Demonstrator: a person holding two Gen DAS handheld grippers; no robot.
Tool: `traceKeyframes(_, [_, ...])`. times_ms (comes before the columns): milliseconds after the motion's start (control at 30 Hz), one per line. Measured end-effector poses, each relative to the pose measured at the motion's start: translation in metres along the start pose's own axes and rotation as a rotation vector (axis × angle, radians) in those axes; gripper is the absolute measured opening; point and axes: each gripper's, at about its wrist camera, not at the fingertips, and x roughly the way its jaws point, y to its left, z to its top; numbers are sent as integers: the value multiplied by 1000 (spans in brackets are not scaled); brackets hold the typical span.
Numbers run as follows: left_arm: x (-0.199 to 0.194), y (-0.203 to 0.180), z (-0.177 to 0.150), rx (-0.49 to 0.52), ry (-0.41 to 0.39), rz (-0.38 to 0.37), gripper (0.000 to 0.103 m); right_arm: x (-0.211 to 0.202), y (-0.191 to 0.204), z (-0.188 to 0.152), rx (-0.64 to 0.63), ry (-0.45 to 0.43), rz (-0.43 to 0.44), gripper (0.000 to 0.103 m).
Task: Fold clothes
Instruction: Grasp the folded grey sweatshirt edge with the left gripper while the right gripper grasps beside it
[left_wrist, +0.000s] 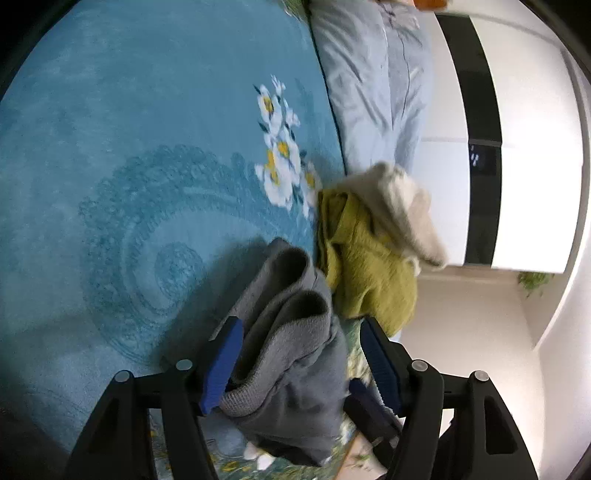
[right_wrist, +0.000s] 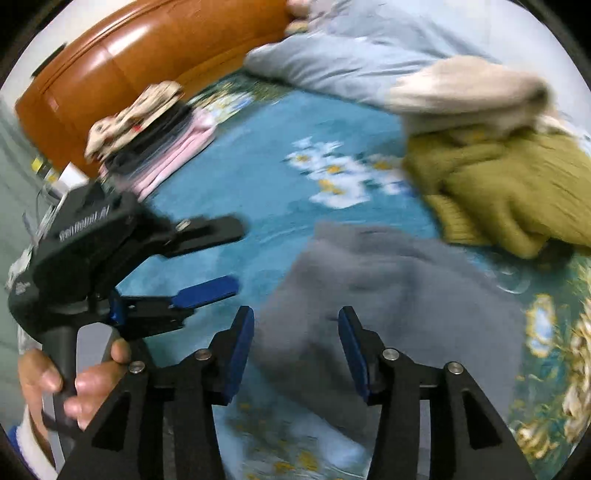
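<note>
Roughly, progress: early to midway, judging by one finished stack and three garments not yet folded.
Done: a folded stack (right_wrist: 155, 147) (pink, dark and a patterned piece on top) lies against the brown headboard (right_wrist: 147, 55), well apart from the loose pile; the blur hides how many pieces it holds.
Left to fold: three loose garments, all crumpled.
Grey garment (left_wrist: 291, 354): one; bunched on the teal blanket (left_wrist: 129, 166), just beside the olive one, on the near side.
Olive sweater (right_wrist: 509, 184): one; heaped, touching the grey garment's far edge.
Cream garment (right_wrist: 472, 92): one; draped over the olive sweater, against the pale blue duvet (right_wrist: 351, 48).
Left gripper (left_wrist: 299, 363): jaws apart with a fold of grey cloth standing between them; only one blue pad seems to touch it, so it is not clamped.
Right gripper (right_wrist: 295, 350): jaws apart, over the grey garment's near edge, gripping nothing.
Grippers counted: two, both at the grey garment.
Step in hand: likely taking hold of the grey garment to spread it flat beside the olive sweater.
</note>
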Motion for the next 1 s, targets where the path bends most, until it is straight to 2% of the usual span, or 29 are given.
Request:
traceKeyframes(133, [21, -11, -9, 87, 71, 103, 70, -10, -48, -7, 155, -5, -11, 50])
traceKeyframes(200, [25, -10, -11, 90, 79, 129, 70, -7, -54, -1, 163, -4, -5, 50])
traceKeyframes(300, [18, 1, -7, 14, 60, 114, 70, 6, -37, 15, 61, 22, 18, 50])
traceKeyframes(400, [10, 22, -3, -119, 51, 68, 70, 31, -9, 30, -104, 86, 4, 50])
traceKeyframes(533, [16, 25, -4, -141, 81, 106, 70, 64, 13, 38, -313, 160, -83, 50])
traceKeyframes(667, [17, 25, -3, -146, 85, 96, 71, 66, 11, 38, -403, 207, -54, 50])
traceKeyframes(833, [10, 11, -2, -86, 49, -43, 71, 52, -2, 37, -444, 207, -28, 50])
traceKeyframes(1000, [24, 20, -5, -131, 124, 23, 72, 63, -4, 30, -497, 227, -45, 50])
